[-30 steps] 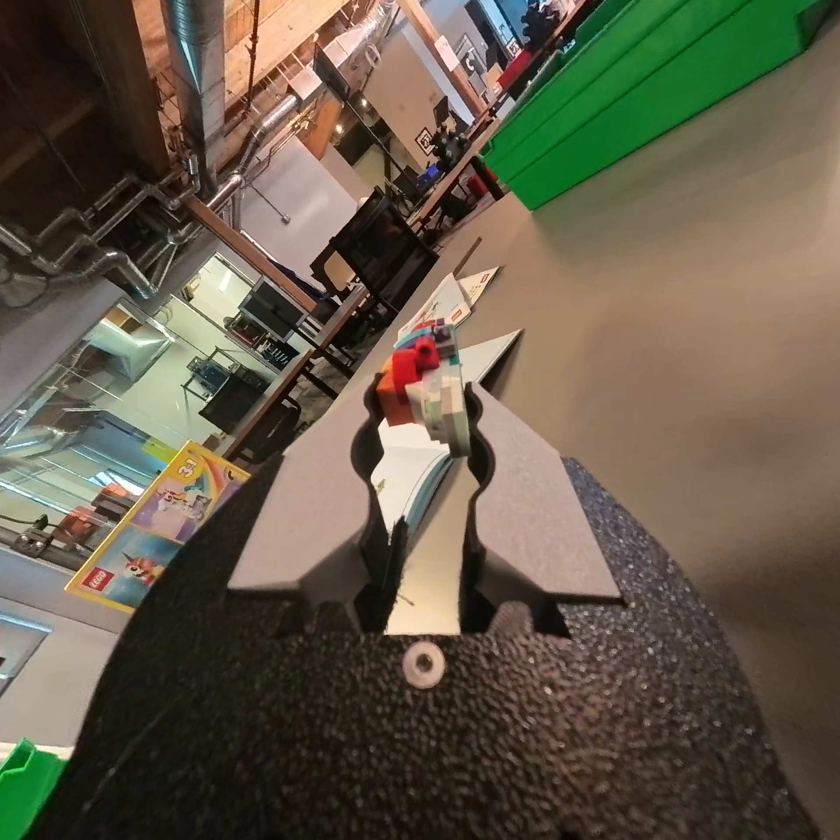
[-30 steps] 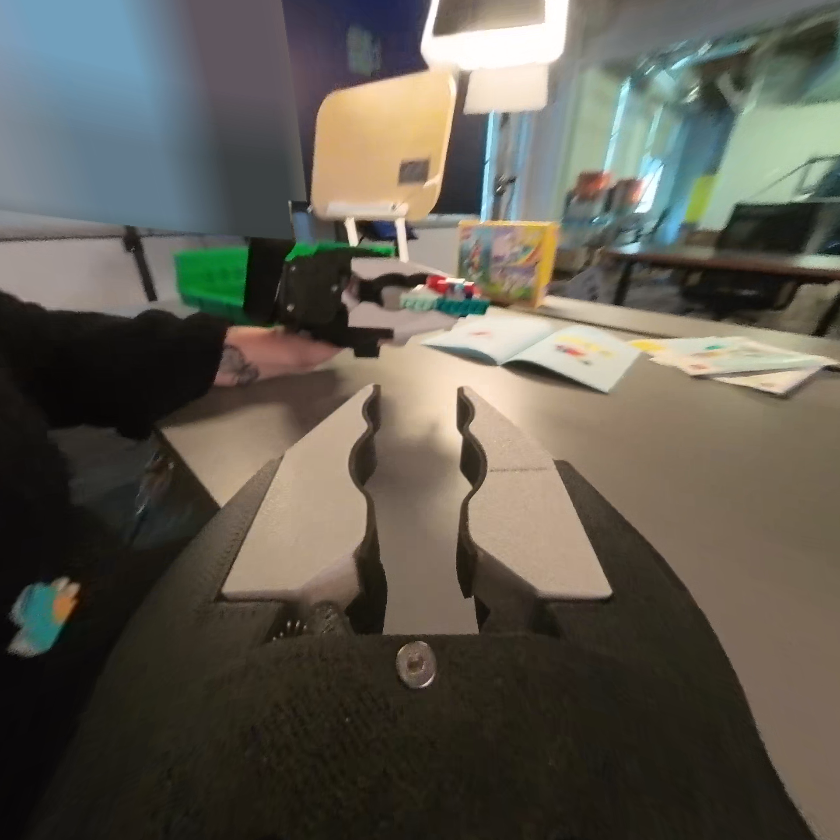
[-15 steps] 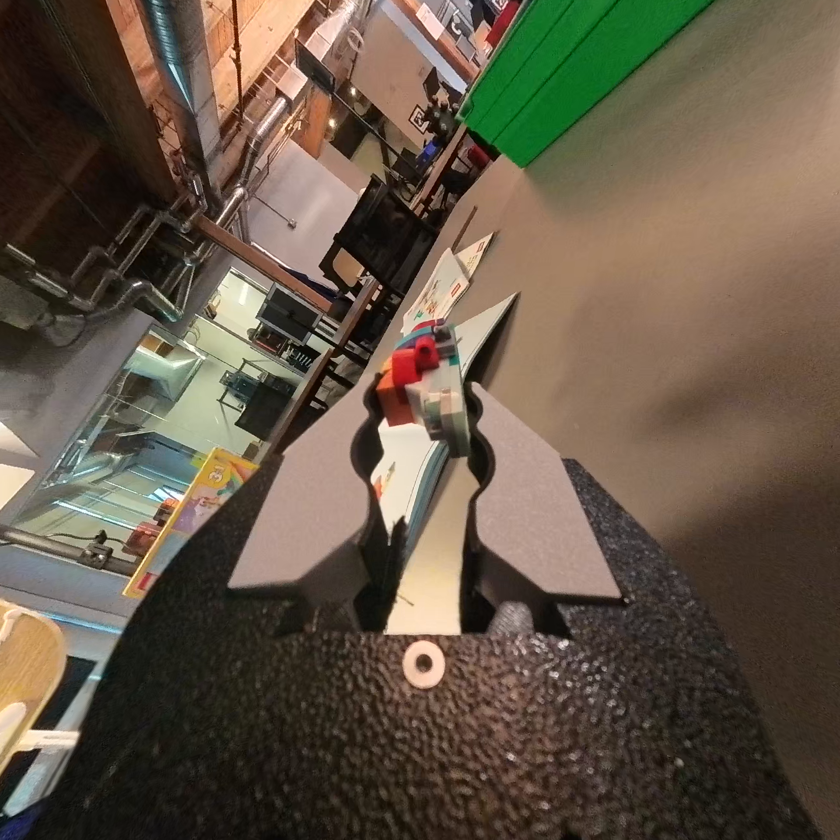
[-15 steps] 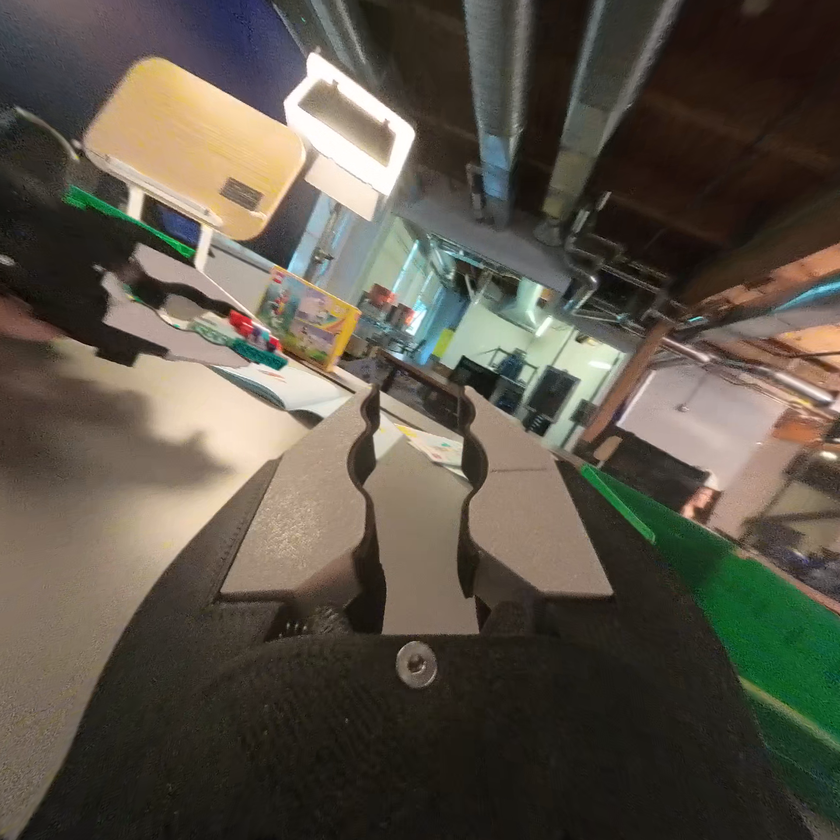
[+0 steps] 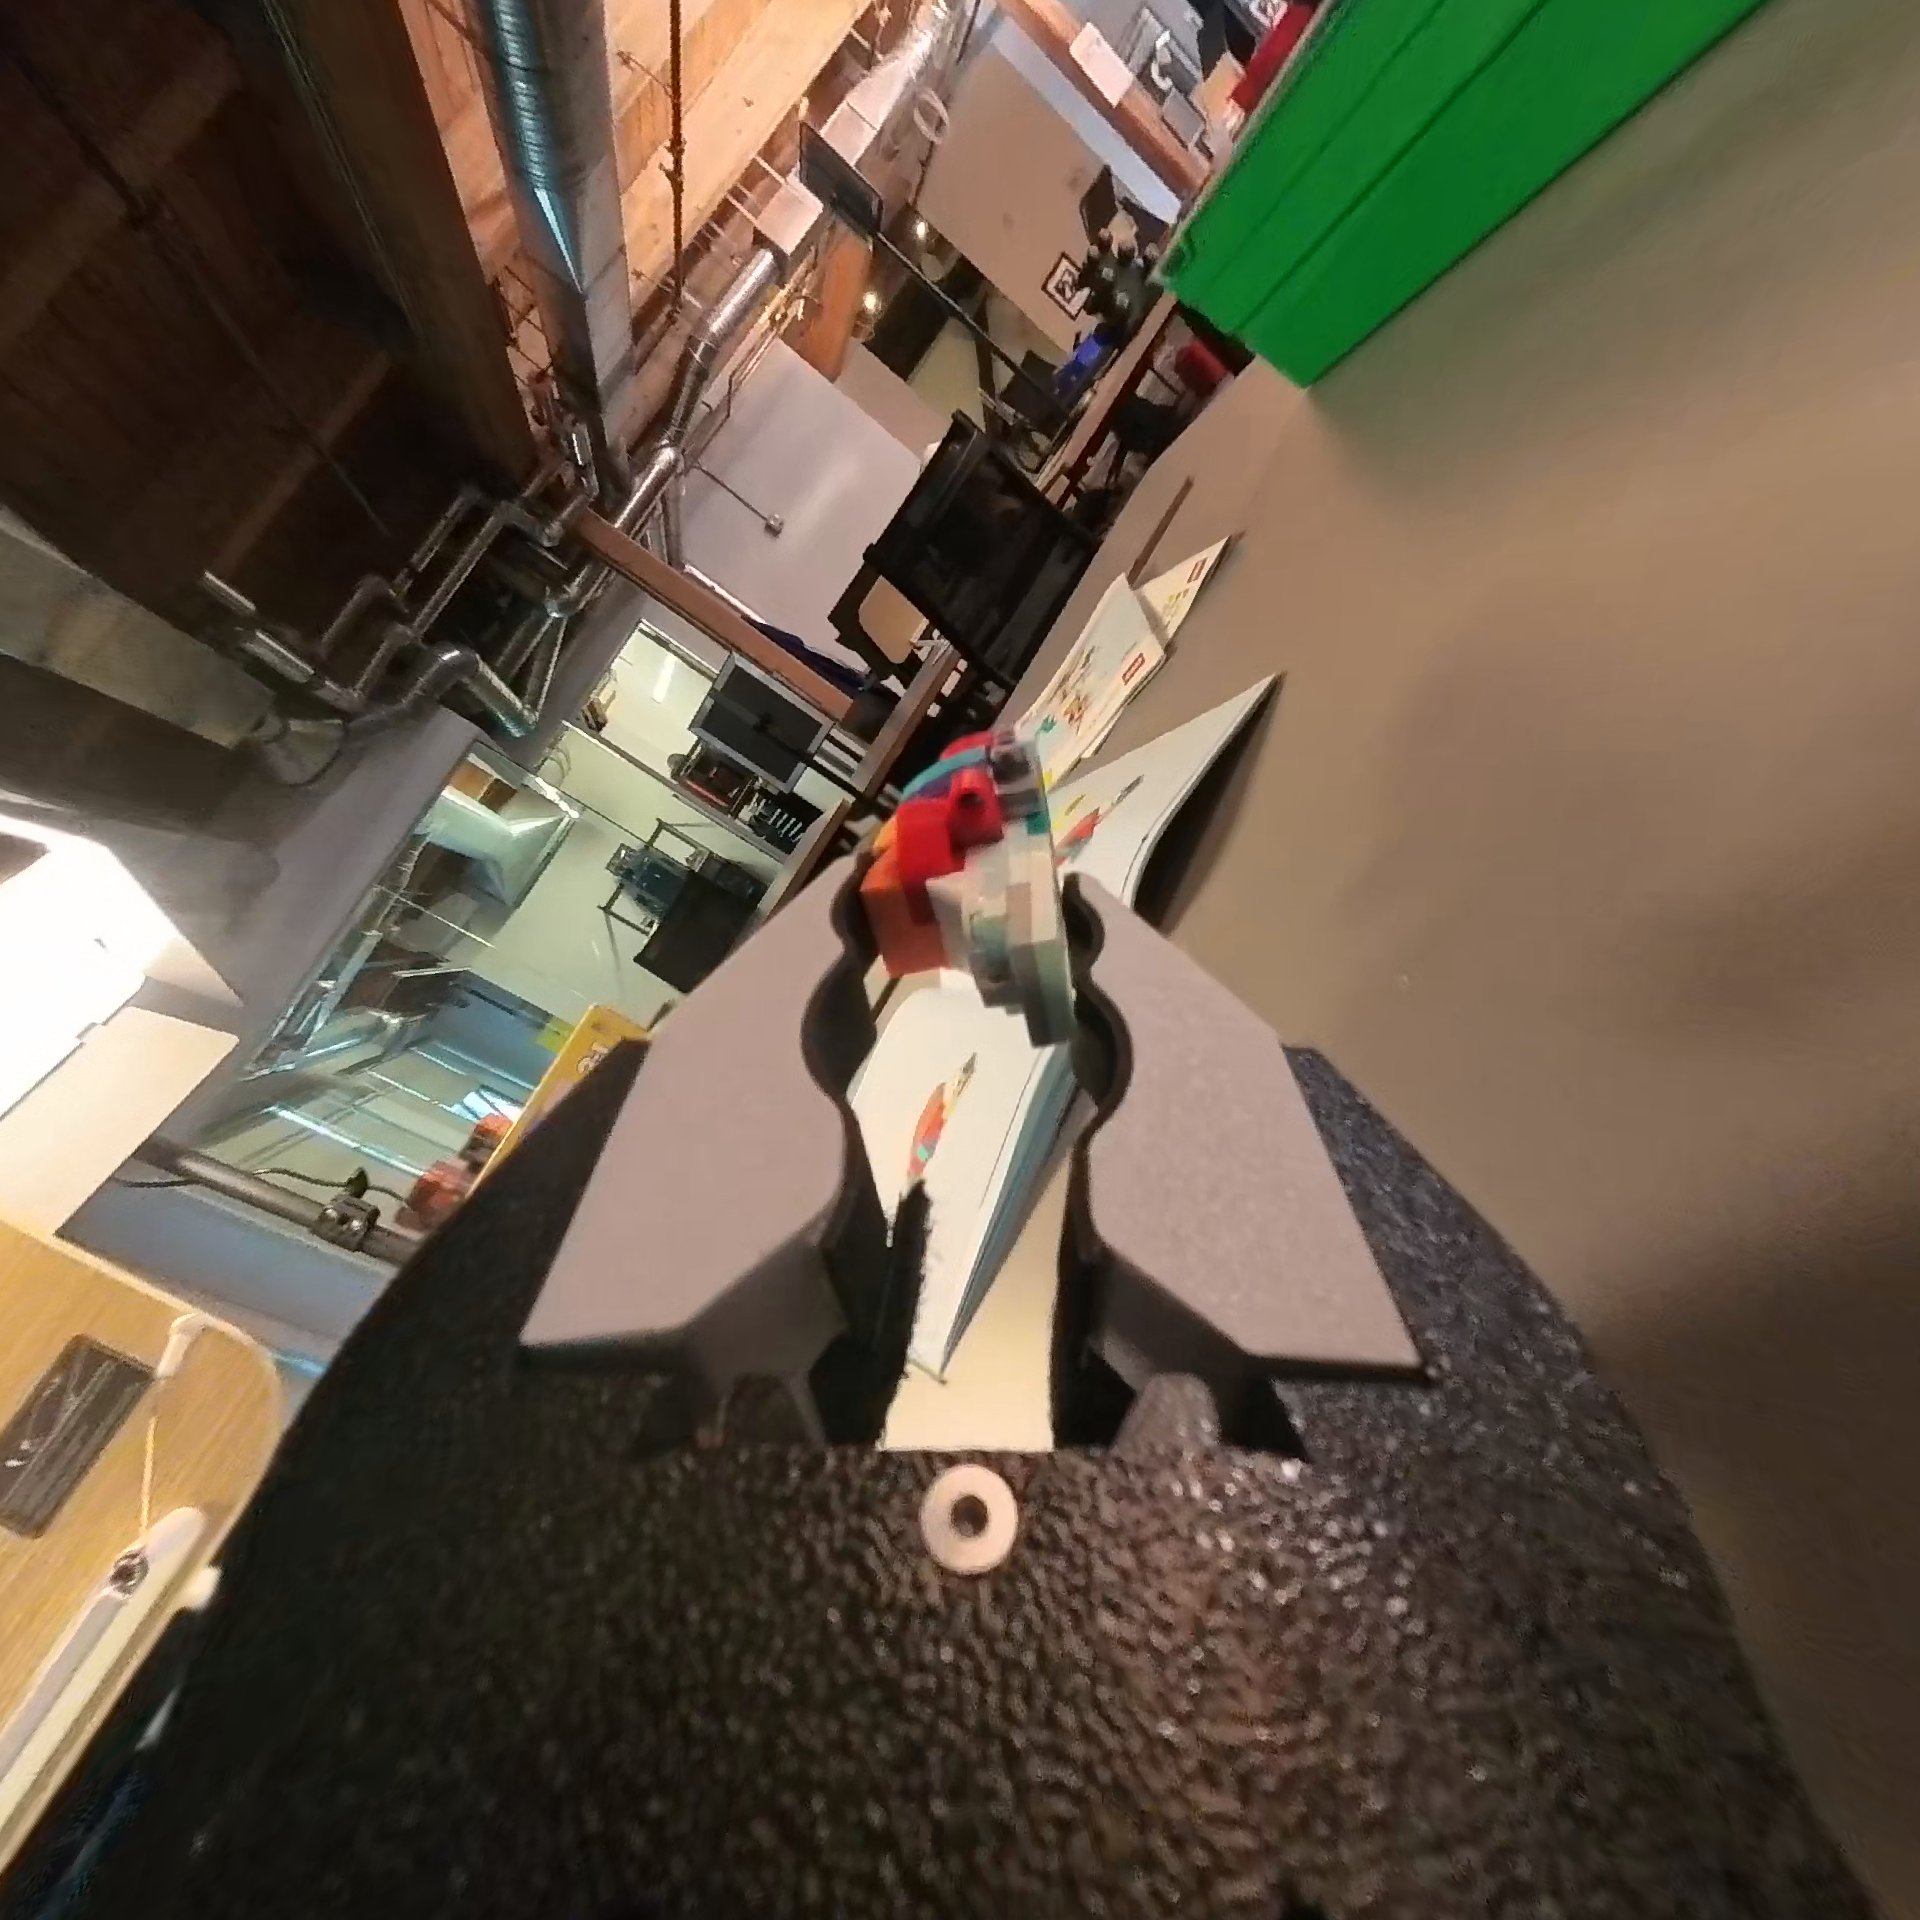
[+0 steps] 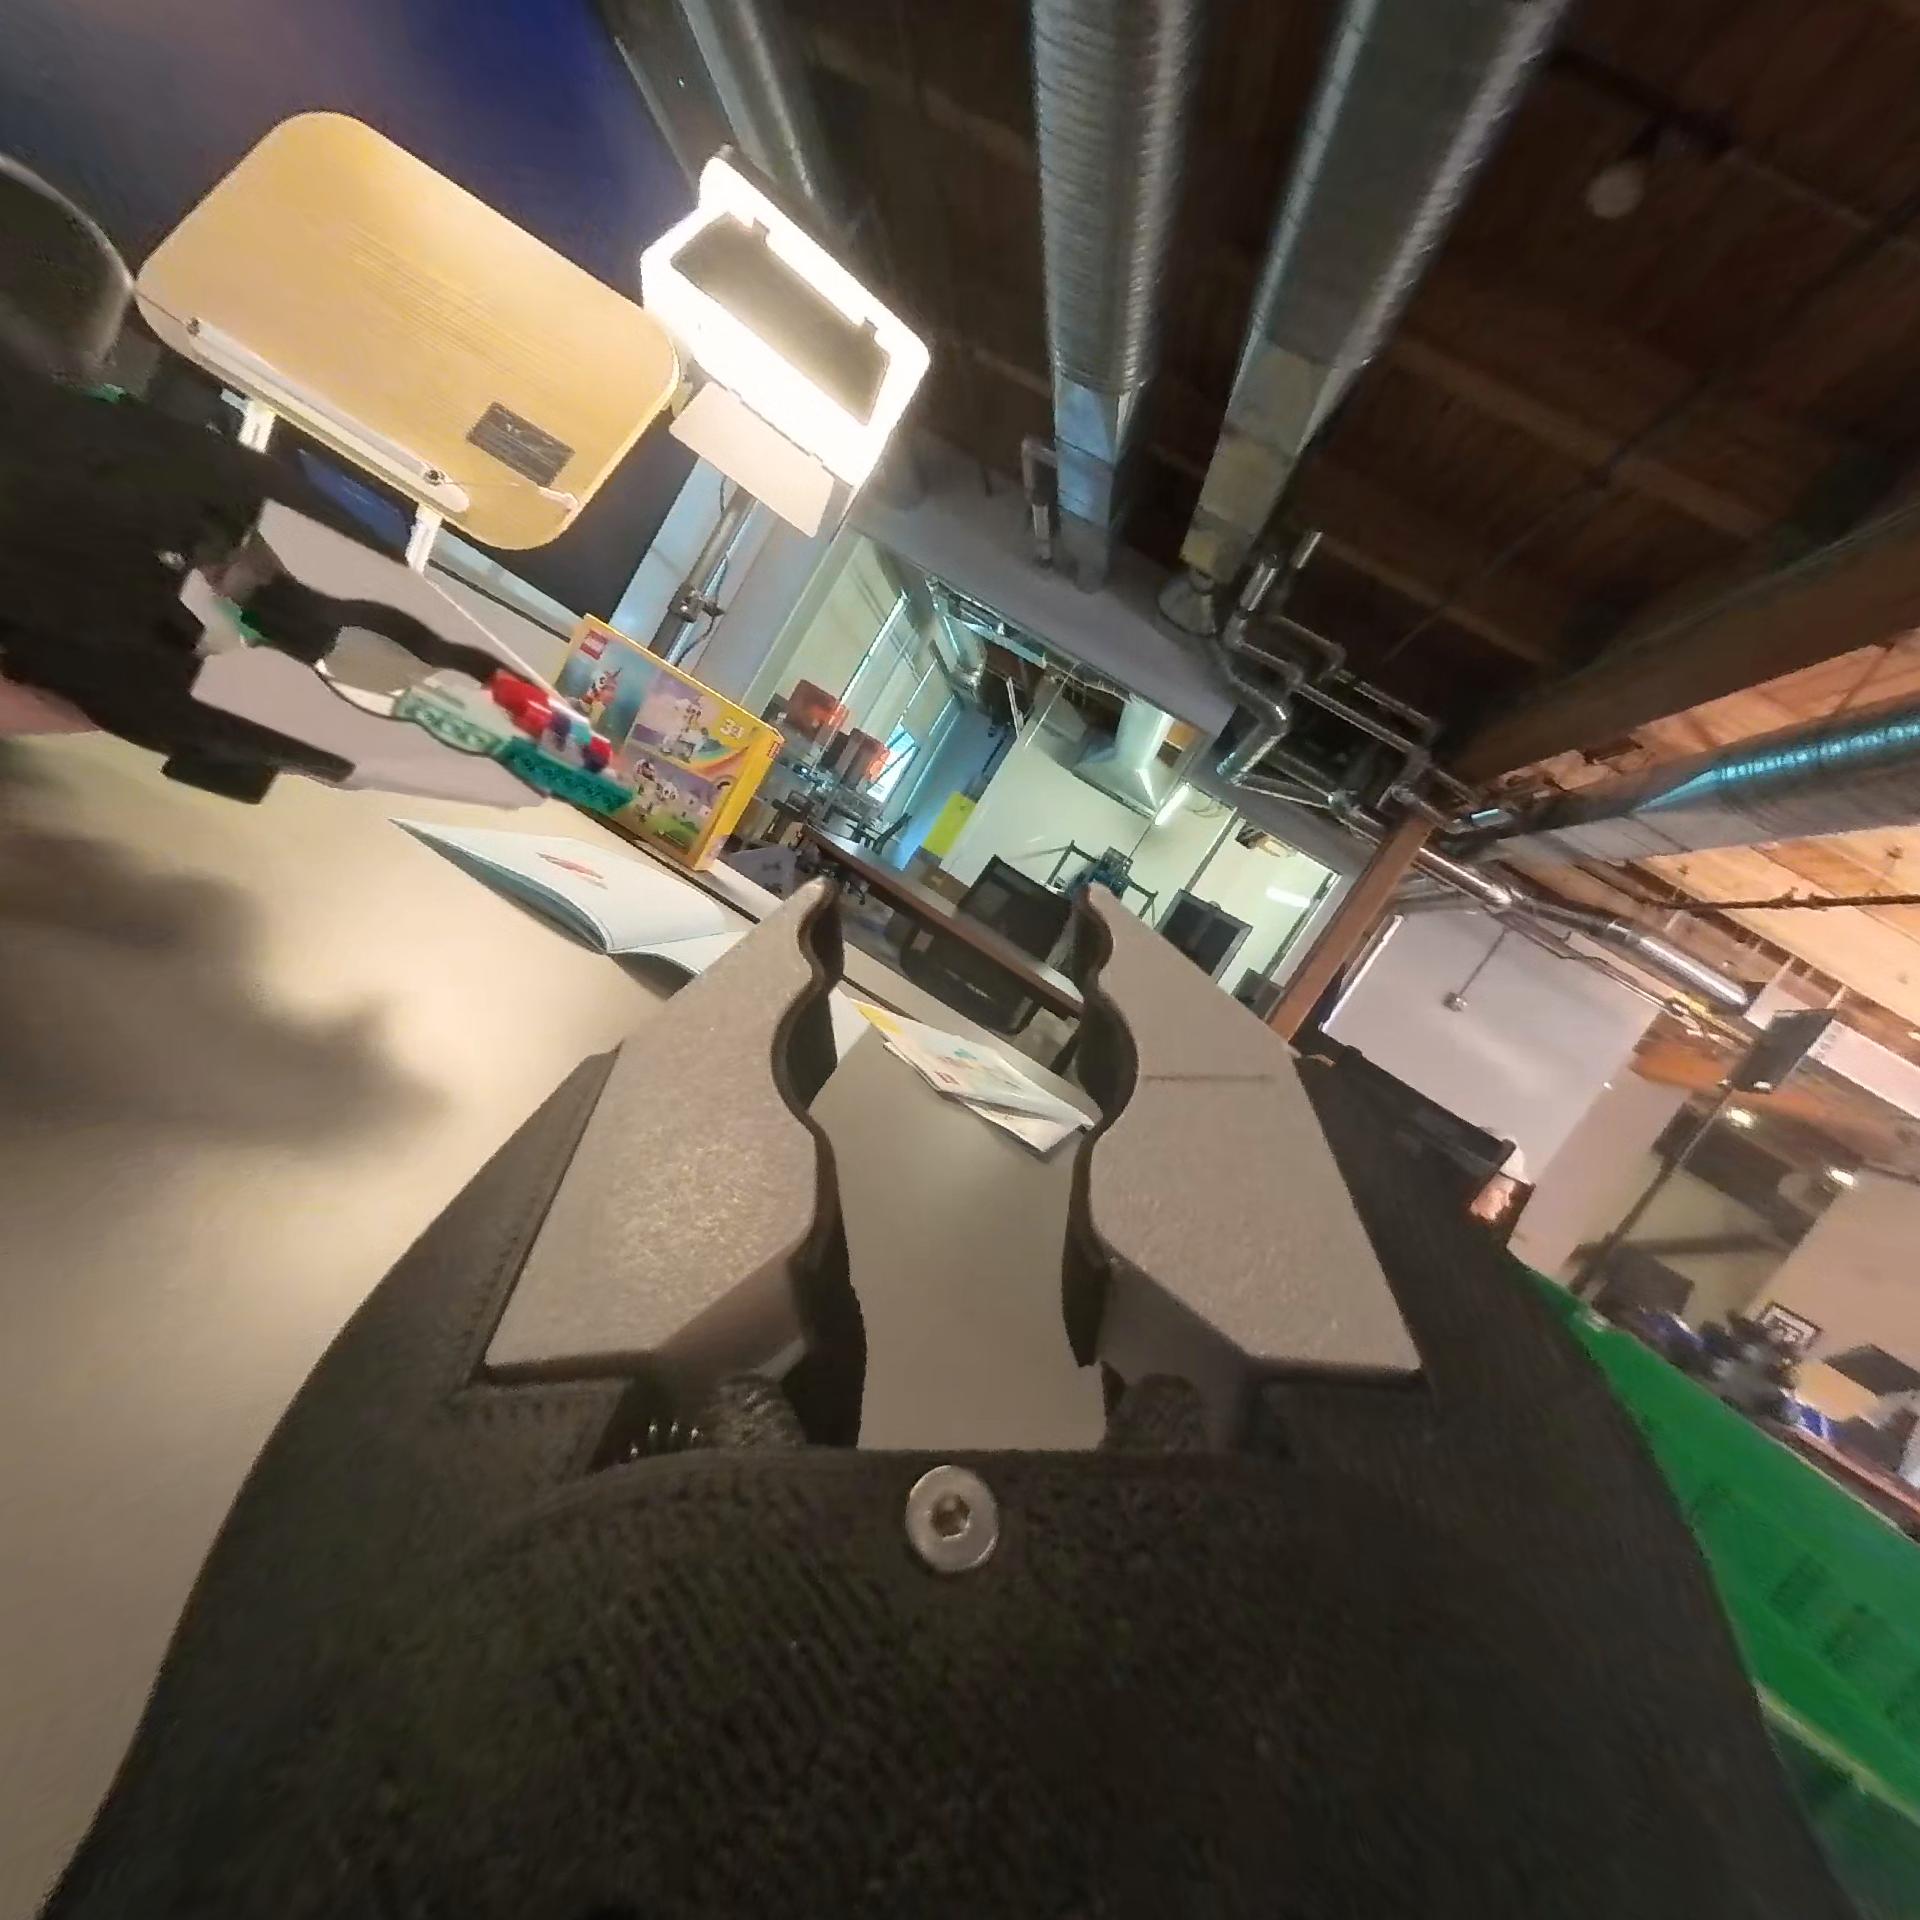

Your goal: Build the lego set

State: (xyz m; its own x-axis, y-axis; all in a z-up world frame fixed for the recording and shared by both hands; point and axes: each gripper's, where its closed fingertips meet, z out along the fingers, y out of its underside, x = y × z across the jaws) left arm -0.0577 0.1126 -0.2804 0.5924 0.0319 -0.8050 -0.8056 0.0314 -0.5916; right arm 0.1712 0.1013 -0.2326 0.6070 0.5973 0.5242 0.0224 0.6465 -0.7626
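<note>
Left wrist view: my left gripper [image 5: 961, 914] is clamped on the lego build [image 5: 971, 888] — red, orange, white and teal bricks pinched at its fingertips, above the open booklet [image 5: 1091, 904] on the grey table [image 5: 1558, 831].

Right wrist view: my right gripper [image 6: 956, 914] is parted and holds nothing — the build [image 6: 530, 743] sits far ahead to its left, the yellow box [image 6: 675, 758] beyond.
</note>
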